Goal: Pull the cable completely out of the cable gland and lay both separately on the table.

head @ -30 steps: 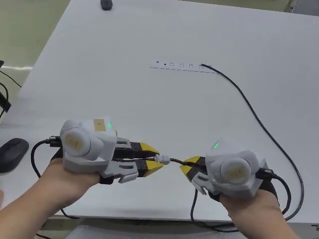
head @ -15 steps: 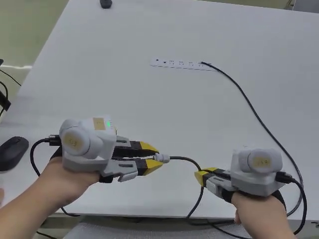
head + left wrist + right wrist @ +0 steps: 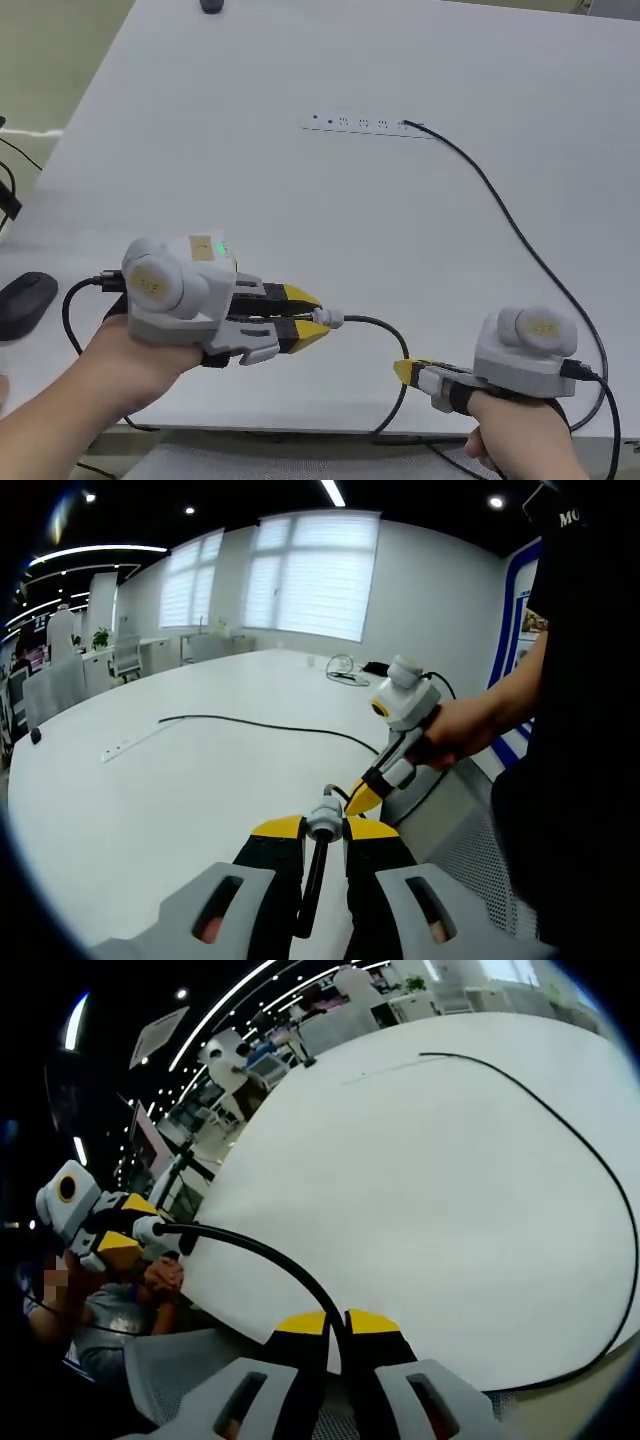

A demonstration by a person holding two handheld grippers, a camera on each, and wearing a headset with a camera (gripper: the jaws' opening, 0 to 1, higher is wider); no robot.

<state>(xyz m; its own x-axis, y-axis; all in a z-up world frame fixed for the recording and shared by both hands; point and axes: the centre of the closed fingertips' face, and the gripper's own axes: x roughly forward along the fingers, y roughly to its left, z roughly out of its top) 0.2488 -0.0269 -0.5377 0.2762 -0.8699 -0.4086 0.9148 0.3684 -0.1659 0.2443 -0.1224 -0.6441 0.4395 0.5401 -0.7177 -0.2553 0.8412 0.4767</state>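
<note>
Right gripper has shifted away from the left gripper, toward the near table edge, and a longer arc of black cable now spans the gap. Left gripper jaws are closed narrow on the white cable gland, holding it just above the white table. Right gripper jaws are clamped on the cable. In the left gripper view, cable runs back between the jaws behind the gland, so the gland bore appears occupied and extraction incomplete. For a clean pull, hold the gland fixed and draw the cable along the gland axis; a sideways pull likely binds at the seal. Regrip close to the gland for the next stroke.
</note>
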